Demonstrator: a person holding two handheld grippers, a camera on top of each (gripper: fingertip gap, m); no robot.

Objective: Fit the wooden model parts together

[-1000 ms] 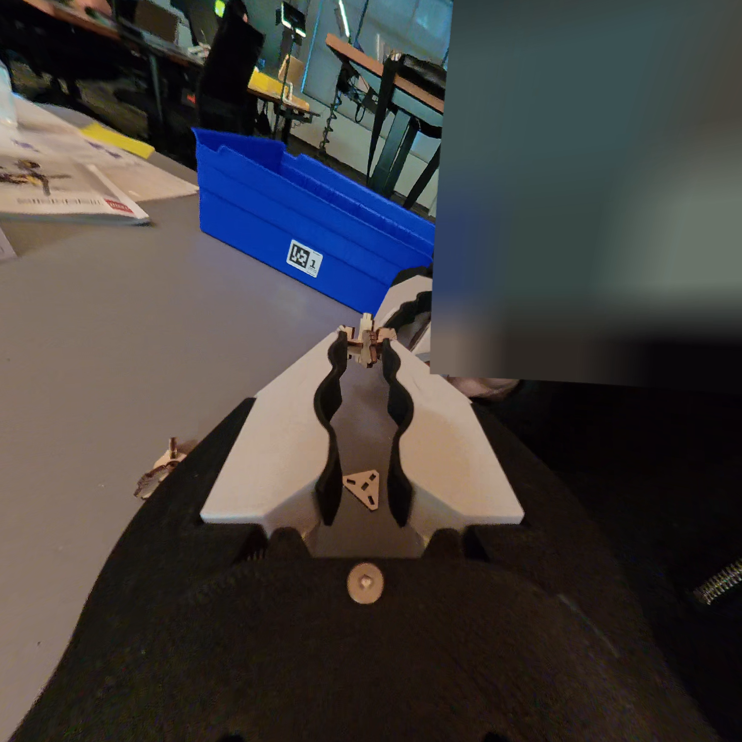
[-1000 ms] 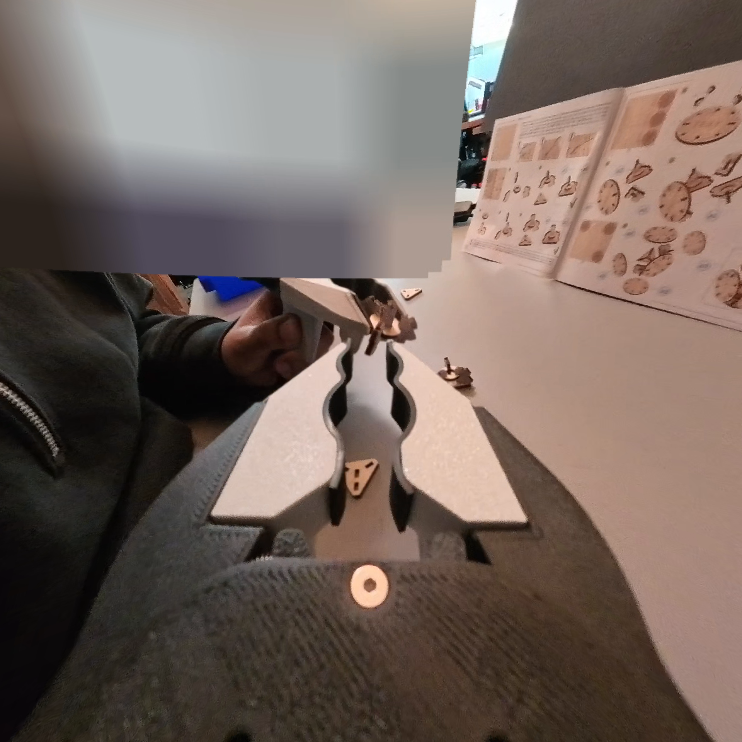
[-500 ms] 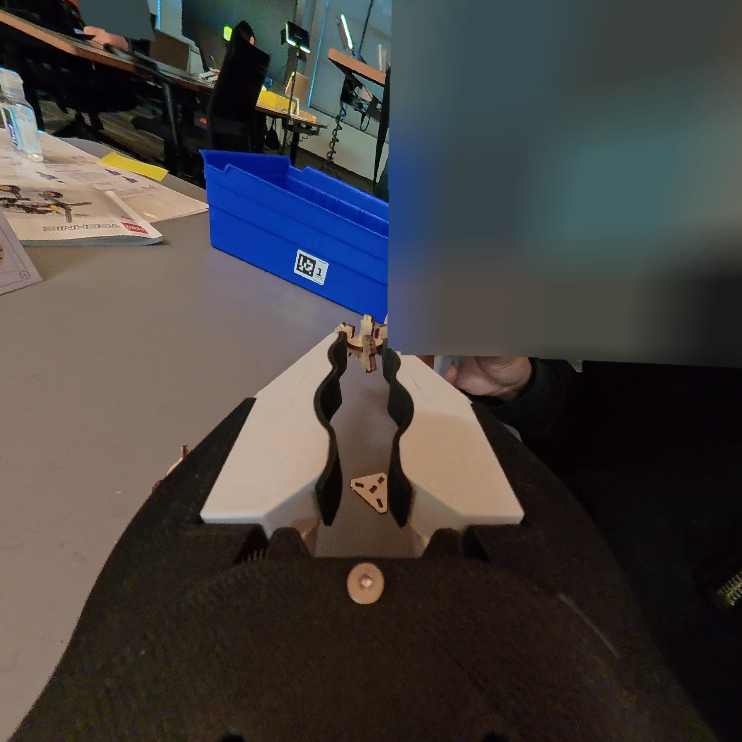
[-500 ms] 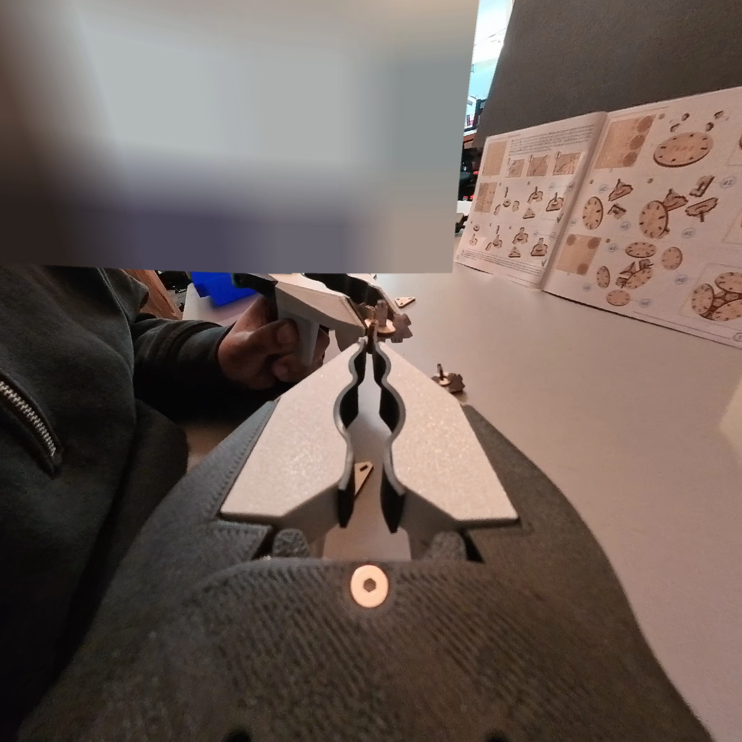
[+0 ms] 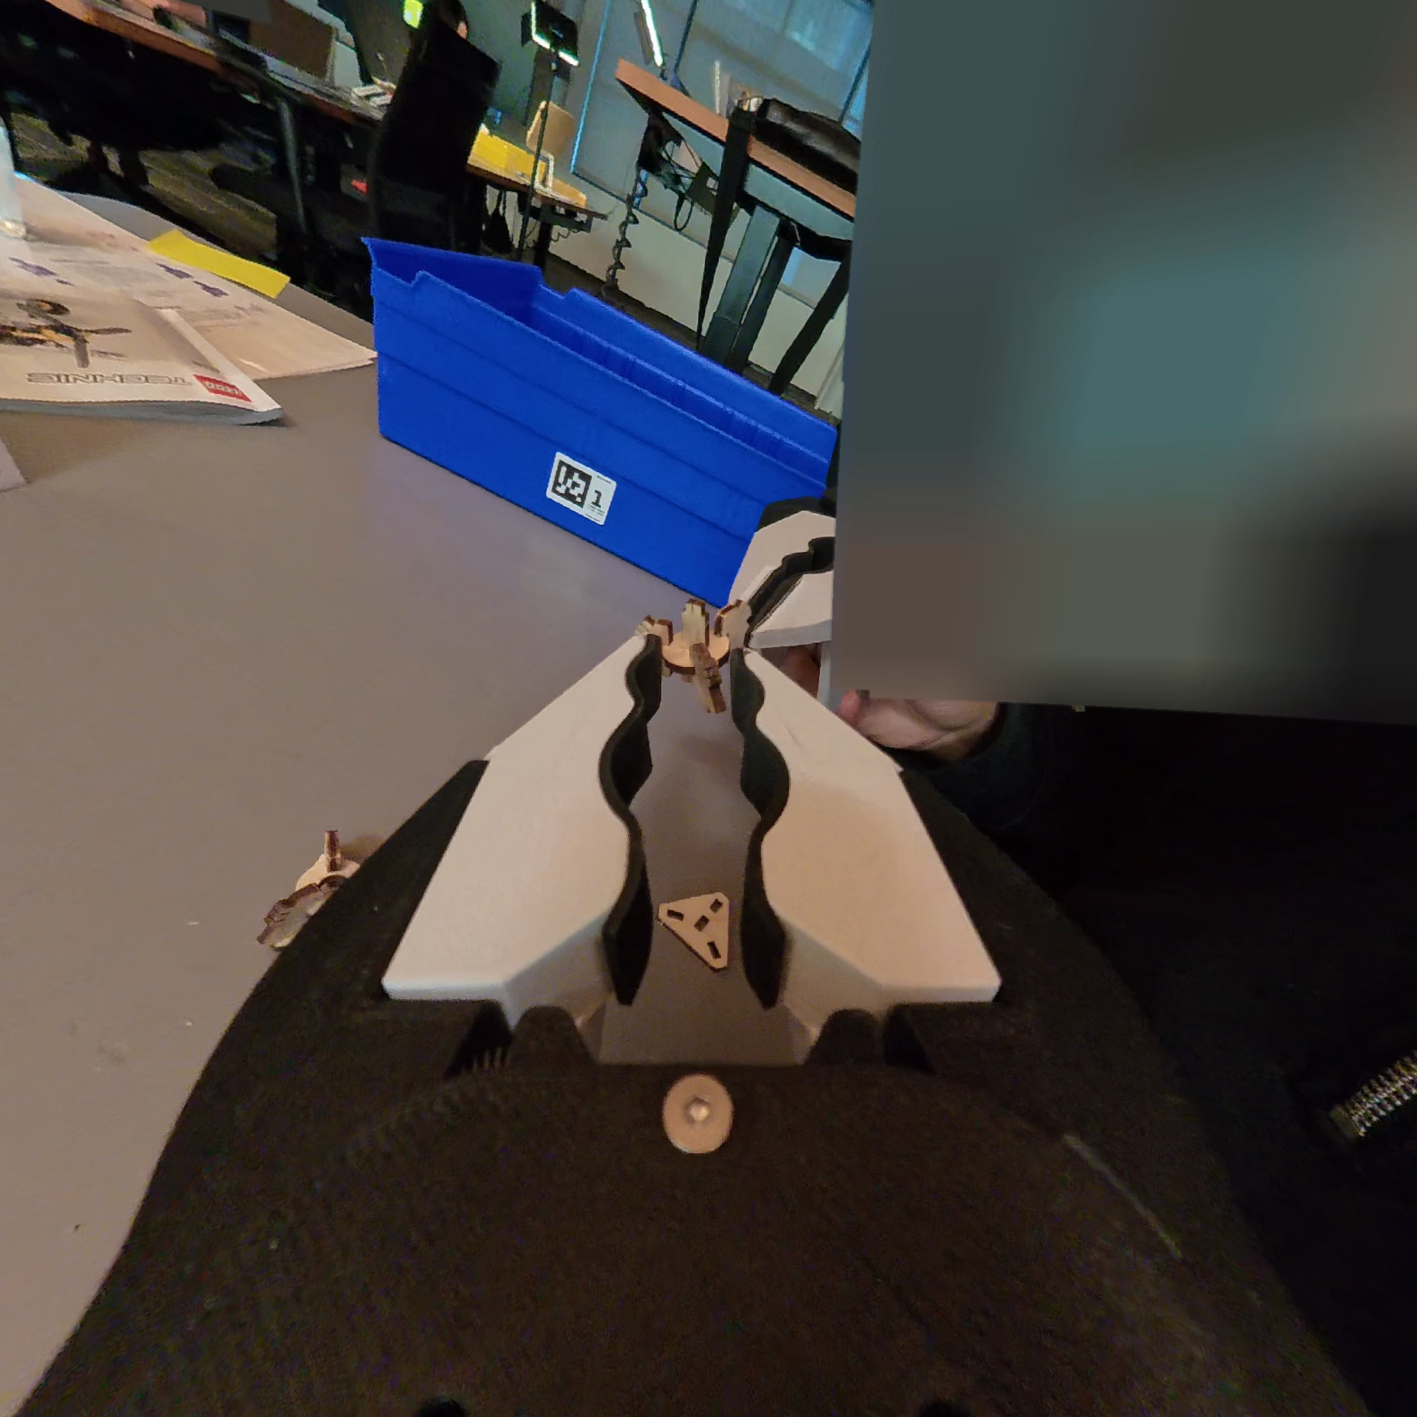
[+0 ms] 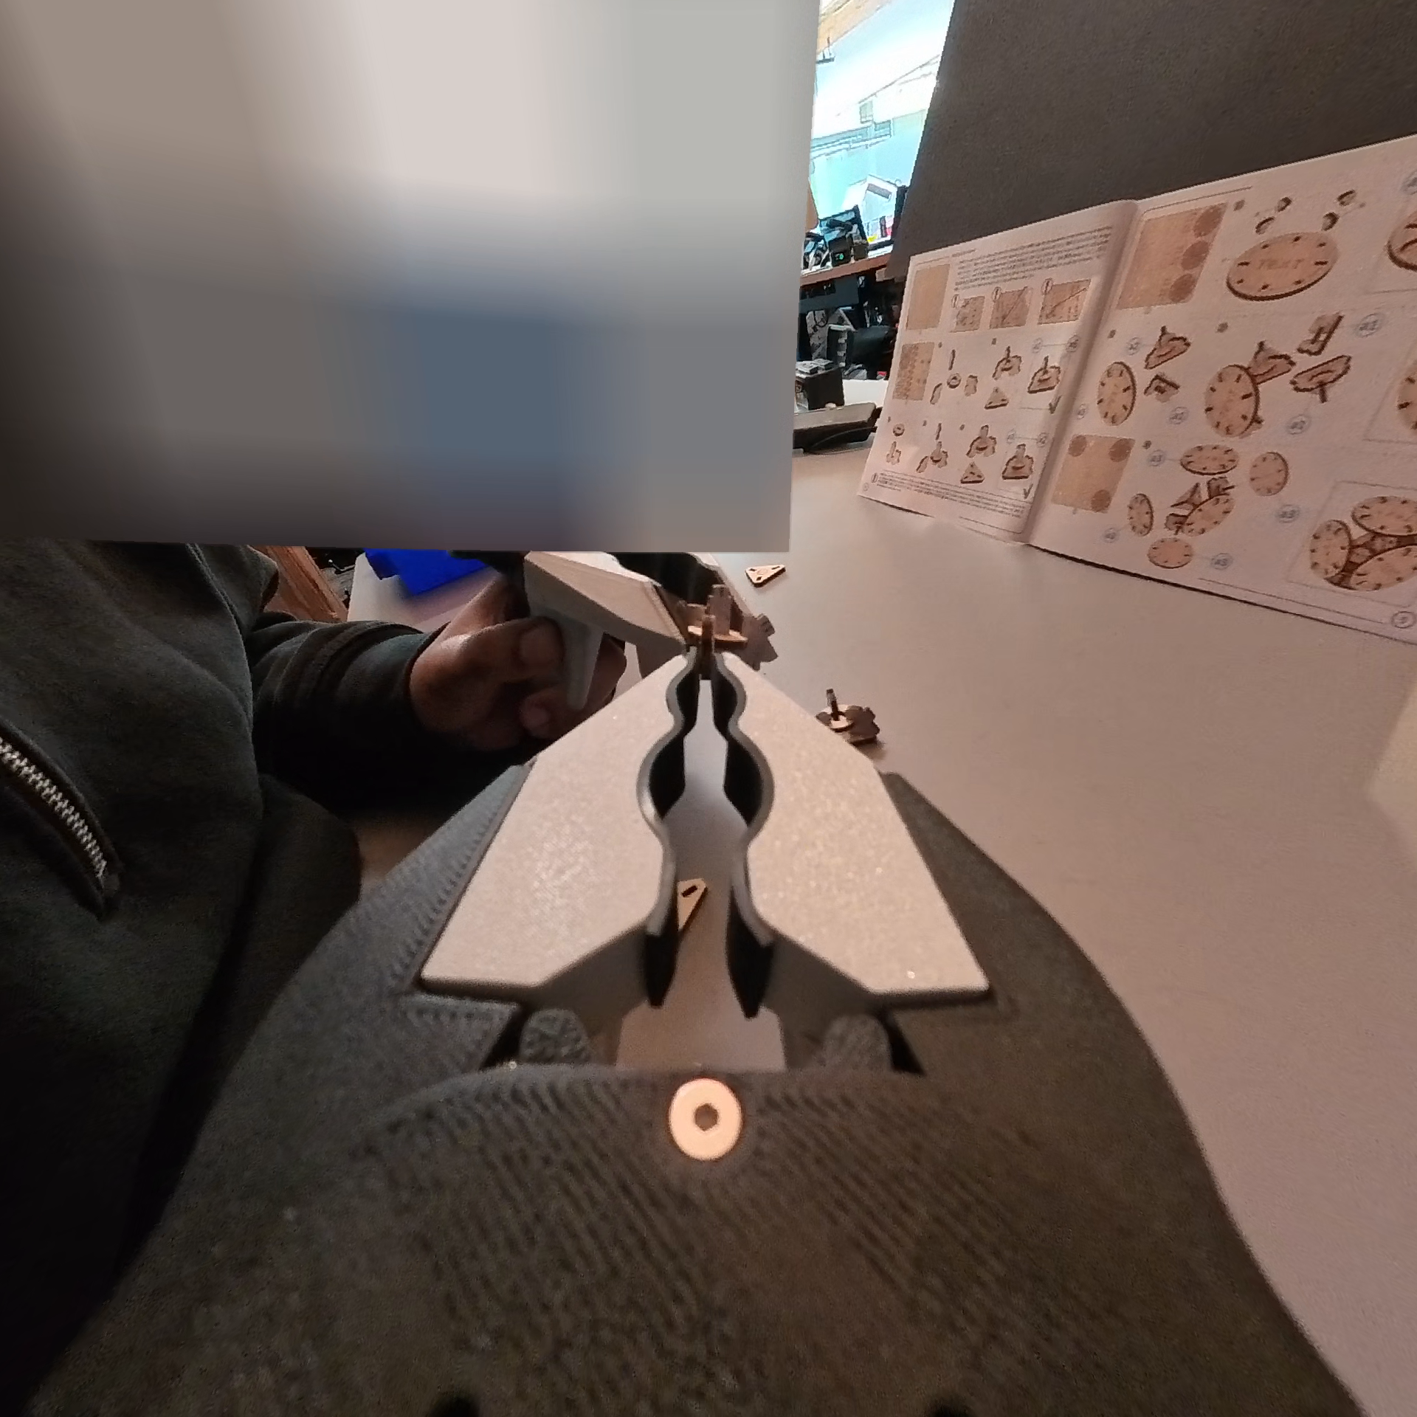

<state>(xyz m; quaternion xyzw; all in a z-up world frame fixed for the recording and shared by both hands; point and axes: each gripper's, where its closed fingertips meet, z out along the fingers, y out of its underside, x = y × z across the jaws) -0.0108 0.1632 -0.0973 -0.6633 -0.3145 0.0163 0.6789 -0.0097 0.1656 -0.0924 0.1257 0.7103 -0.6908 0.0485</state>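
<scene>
Your right claw (image 6: 704, 667), spread a second ago, has pinched a thin wooden tab (image 6: 705, 648) on the disc assembly (image 5: 694, 652) that your left claw (image 5: 696, 659) clamps above the table (image 5: 230, 613).

Bin (image 5: 583, 429) at the tabletop's (image 5: 230, 613) far edge; booklet (image 5: 115, 368) left of it; triangle piece (image 5: 698, 928) nearest.

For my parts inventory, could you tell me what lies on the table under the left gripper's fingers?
A small triangular wooden plate lies flat on the grey table between the fingers; anything beneath the fingers themselves is covered.
</scene>
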